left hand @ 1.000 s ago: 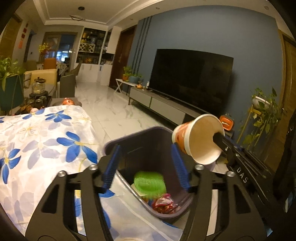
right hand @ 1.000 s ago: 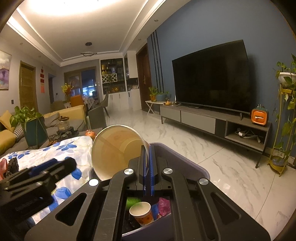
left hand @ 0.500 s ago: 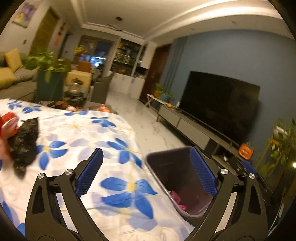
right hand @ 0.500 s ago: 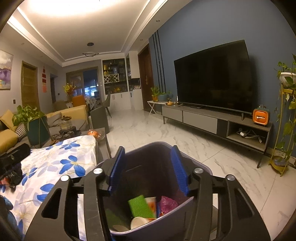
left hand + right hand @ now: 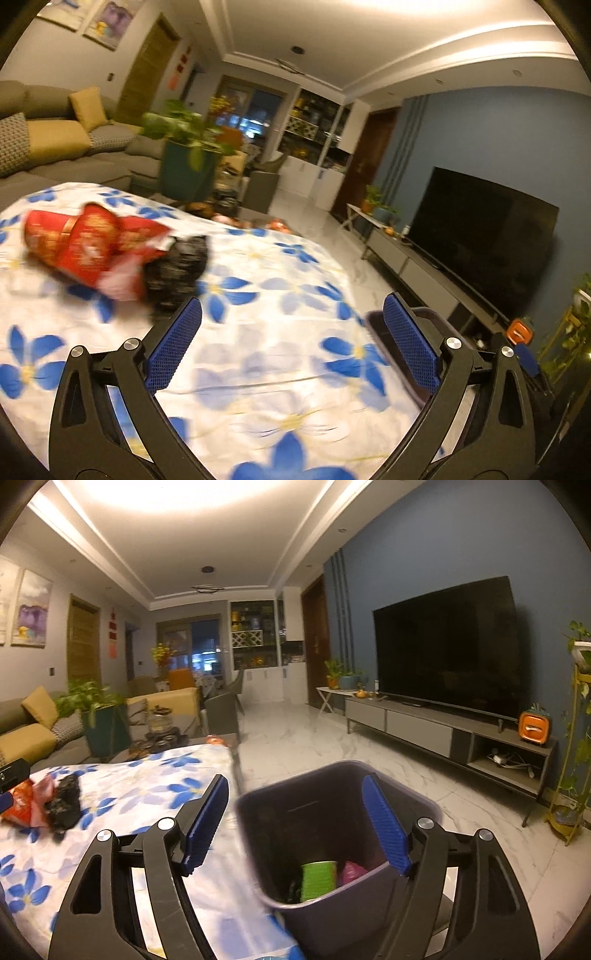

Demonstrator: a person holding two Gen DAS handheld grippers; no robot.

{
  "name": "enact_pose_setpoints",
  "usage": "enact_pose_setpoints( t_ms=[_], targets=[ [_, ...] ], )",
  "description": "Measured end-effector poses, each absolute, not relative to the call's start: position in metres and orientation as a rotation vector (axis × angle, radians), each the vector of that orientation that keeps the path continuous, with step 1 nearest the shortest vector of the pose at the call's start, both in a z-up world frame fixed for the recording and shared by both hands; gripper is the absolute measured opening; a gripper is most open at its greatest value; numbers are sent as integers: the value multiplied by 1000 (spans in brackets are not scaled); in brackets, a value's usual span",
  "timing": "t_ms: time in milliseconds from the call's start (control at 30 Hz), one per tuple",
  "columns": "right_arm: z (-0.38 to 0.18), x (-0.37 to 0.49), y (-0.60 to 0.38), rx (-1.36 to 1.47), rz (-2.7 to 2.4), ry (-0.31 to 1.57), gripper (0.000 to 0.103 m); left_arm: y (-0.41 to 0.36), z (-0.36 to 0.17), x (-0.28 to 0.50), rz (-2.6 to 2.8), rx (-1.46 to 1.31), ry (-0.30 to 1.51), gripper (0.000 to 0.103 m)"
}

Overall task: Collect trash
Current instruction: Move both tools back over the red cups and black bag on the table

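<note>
Both grippers stand with jaws spread wide and nothing between them. Left gripper (image 5: pixel 291 347), seen from its own wrist camera, hangs over a table draped in a white cloth with blue flowers (image 5: pixel 266 295). At about ten o'clock from its blue pads lies the remaining trash: a red wrapper (image 5: pixel 88 247), blurred, touching a crumpled black piece (image 5: pixel 177 269) on the wrapper's right. A dark waste bin (image 5: pixel 376 325) peeks past the table edge at about three o'clock, partly behind the right-hand pad.

Right gripper (image 5: pixel 295 823), in its own view, is poised above the waste bin (image 5: pixel 421 805), which stands on the marble floor (image 5: pixel 303 738) just beside the table. Inside the bin sit a green item (image 5: pixel 317 880) and a pink one (image 5: pixel 352 871). At nine o'clock in this view, the red wrapper (image 5: pixel 22 808) and black piece (image 5: pixel 66 805) rest on the flowered cloth (image 5: pixel 147 786). A television (image 5: pixel 447 646) fills the blue wall at two o'clock.
</note>
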State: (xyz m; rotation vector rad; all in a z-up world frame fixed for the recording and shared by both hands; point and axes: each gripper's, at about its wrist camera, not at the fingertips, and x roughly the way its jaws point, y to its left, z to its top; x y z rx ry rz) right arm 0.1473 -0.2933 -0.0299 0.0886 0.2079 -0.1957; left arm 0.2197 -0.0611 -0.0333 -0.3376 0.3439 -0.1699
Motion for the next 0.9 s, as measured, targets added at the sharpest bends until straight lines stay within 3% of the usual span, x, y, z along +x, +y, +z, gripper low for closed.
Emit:
enact_pose_setpoints(
  t_ms=[900],
  targets=[
    [-37,178,-150,51,46,243,74,139,-24,139,217,-399,284,97]
  ],
)
